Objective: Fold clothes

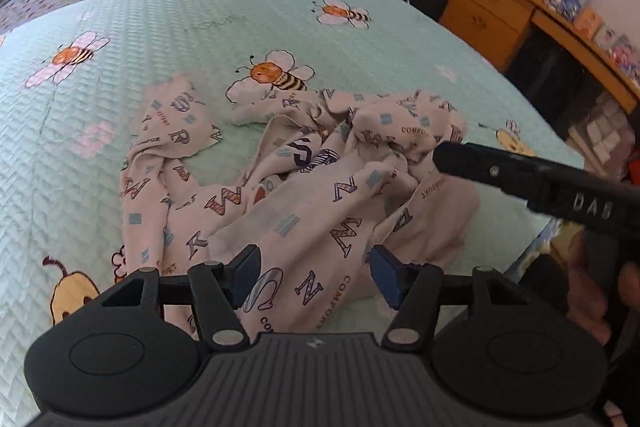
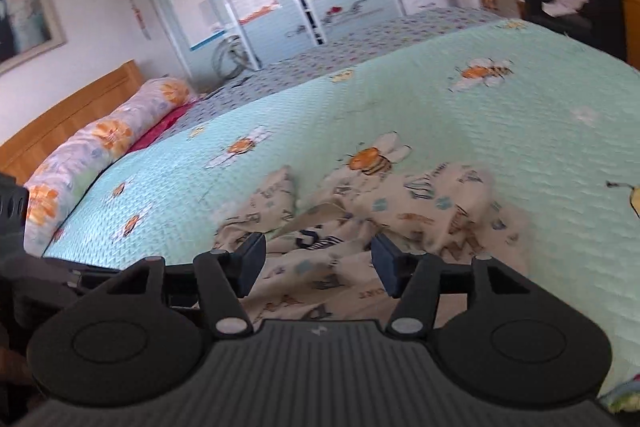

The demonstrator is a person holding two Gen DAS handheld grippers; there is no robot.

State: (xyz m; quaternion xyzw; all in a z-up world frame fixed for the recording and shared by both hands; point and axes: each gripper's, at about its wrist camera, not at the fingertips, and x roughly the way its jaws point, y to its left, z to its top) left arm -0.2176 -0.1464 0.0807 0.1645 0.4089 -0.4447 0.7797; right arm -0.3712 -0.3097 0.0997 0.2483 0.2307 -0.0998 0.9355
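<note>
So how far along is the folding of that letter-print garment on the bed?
Nothing looks folded yet: the letter-print garment lies crumpled in a heap on the bee-print bedspread. Nothing is in hand either; the left gripper and the right gripper are both open above the cloth, gripping nothing. Left to do: spread it flat, then make all the folds.

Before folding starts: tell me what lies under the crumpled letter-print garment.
The letter-print garment lies on the mint bee-print bedspread. Anything beneath its bunched folds is hidden.
</note>
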